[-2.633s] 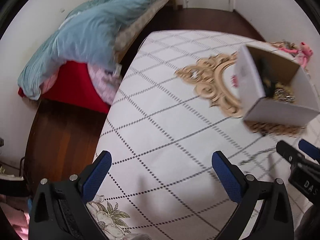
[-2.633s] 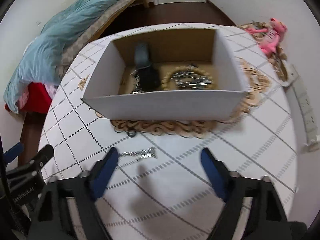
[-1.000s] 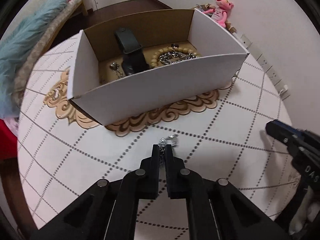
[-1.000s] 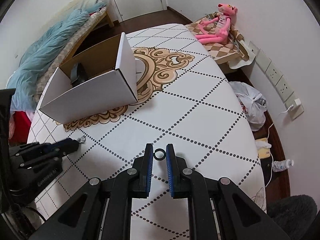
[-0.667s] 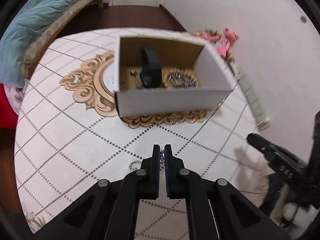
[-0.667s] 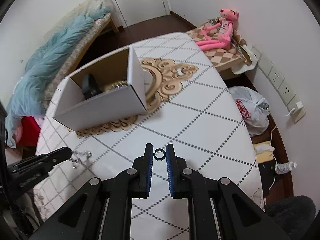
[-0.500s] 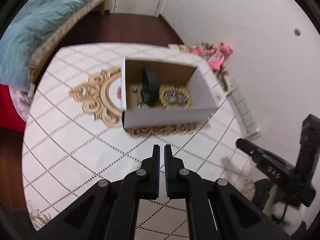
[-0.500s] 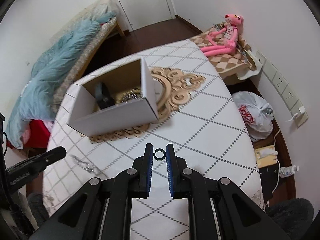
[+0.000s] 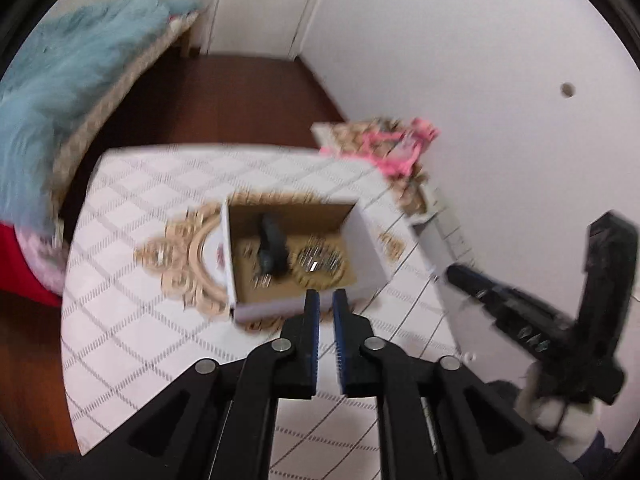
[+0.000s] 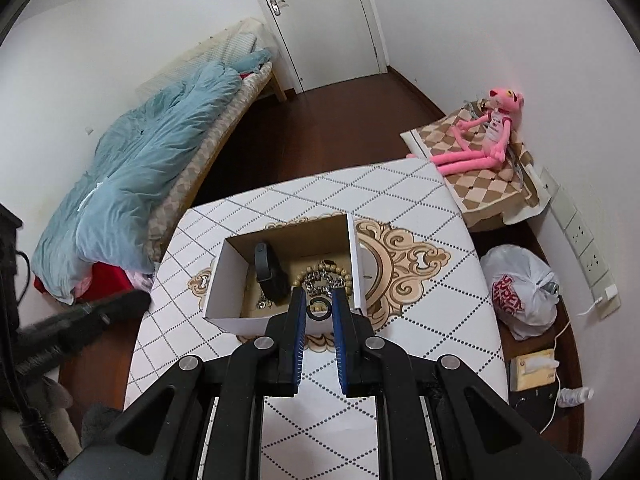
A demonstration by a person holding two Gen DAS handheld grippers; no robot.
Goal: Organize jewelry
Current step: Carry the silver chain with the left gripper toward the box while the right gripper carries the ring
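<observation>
An open white cardboard box [image 10: 224, 280] [image 9: 372, 240] sits on the patterned table [image 10: 420, 320]. In it lie a black watch band [image 10: 269, 276], a bead bracelet with a silver chain [image 10: 324, 276] and small earrings. My right gripper [image 10: 319, 308] is shut on a black ring [image 10: 319, 307], held high over the box's near edge. My left gripper [image 9: 324, 312] is nearly shut, high above the table in front of the box; the view is blurred and I see no chain between its pads. The right gripper also shows in the left wrist view [image 9: 520, 312].
A bed with a blue duvet [image 10: 140, 152] stands at the left. A pink plush toy [image 10: 488, 136] sits on a checked stool at the right. A white plastic bag [image 10: 520, 292] and wall sockets [image 10: 580, 240] are at the right of the table.
Both grippers have risen well above the table and moved over toward the box. The left gripper earlier shut on a silver chain; the chain no longer shows between its pads.
</observation>
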